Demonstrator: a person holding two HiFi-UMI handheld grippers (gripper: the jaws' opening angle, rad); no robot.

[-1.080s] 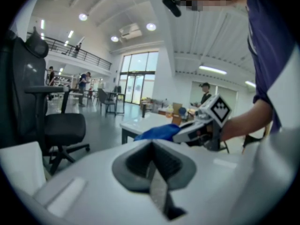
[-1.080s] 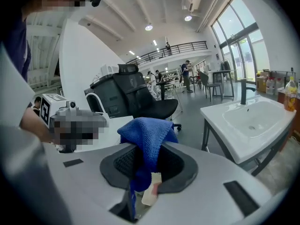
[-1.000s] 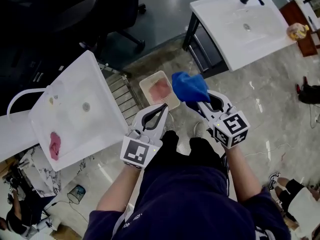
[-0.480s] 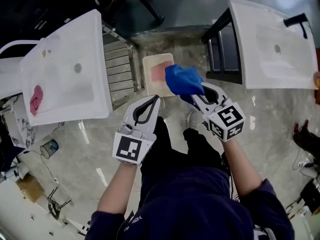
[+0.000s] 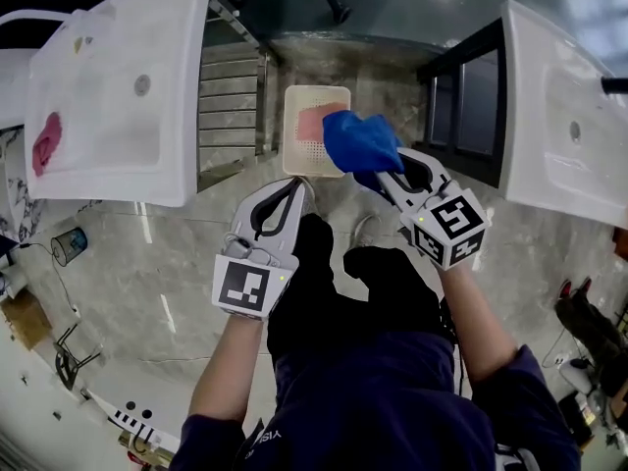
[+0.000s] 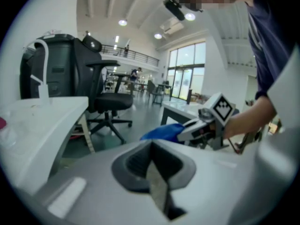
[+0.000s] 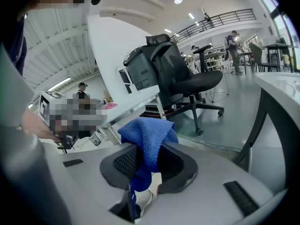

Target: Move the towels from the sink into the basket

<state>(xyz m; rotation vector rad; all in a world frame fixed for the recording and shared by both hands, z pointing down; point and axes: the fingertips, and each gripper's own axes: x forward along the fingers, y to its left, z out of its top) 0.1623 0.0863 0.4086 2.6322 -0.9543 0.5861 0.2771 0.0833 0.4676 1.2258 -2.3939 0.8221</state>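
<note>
Basket (image 5: 302, 155), white, on stone floor (image 5: 147, 263) between 2 white sinks. 1 pink towel (image 5: 312, 121) lies inside it. Right gripper (image 5: 381, 179) is clamped on the blue towel (image 5: 361, 142), which overlaps the basket's right edge in this view. Left gripper (image 5: 300, 188) is just beside the basket's near rim, jaws together. Left sink (image 5: 118, 135): second pink towel (image 5: 46, 143) at its far-left end. Right sink (image 5: 559, 165): drain visible.

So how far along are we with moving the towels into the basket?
Done: one pink towel lies in the basket. In hand: the right gripper grips a blue towel near it; the left gripper is shut, empty. Left: a magenta towel in the left-hand sink.
</note>
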